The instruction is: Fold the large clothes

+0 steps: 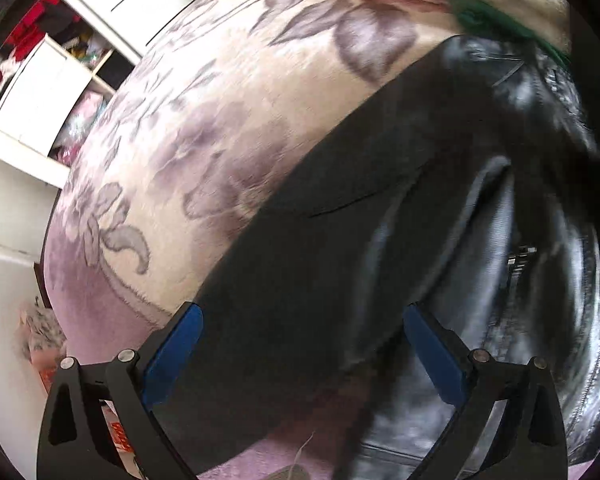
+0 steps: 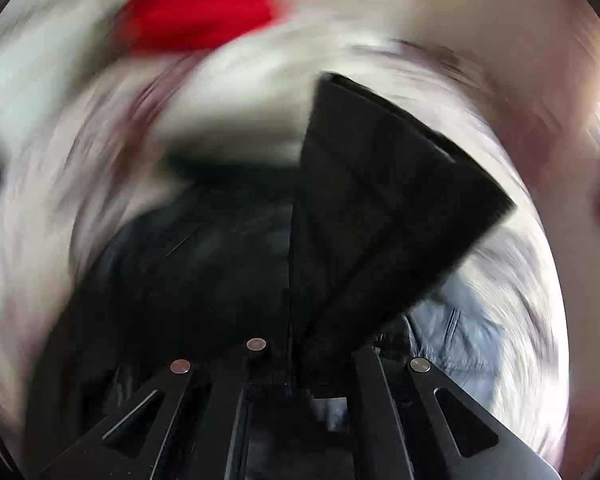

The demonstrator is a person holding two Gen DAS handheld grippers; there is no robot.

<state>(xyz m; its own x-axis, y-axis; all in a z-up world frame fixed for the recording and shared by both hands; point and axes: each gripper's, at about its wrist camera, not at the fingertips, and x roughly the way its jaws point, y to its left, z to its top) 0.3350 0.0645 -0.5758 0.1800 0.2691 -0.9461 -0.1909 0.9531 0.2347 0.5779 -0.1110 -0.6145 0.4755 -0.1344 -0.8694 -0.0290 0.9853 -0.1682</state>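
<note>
A black leather jacket (image 1: 480, 240) lies on a flowered bedspread (image 1: 204, 128), its matte lining (image 1: 320, 220) turned up and a zipper (image 1: 516, 272) showing at the right. My left gripper (image 1: 302, 344) is open just above the lining, blue pads (image 1: 174, 354) wide apart and holding nothing. In the right wrist view my right gripper (image 2: 296, 360) is shut on a black ribbed part of the jacket (image 2: 380, 208), which stands up from the closed jaws. The rest of the jacket (image 2: 188, 260) lies blurred below.
A green garment (image 1: 484, 12) lies at the far edge of the bed. White shelves (image 1: 56, 80) with clothes stand at the left. A red cloth (image 2: 196, 8) shows blurred at the top of the right wrist view.
</note>
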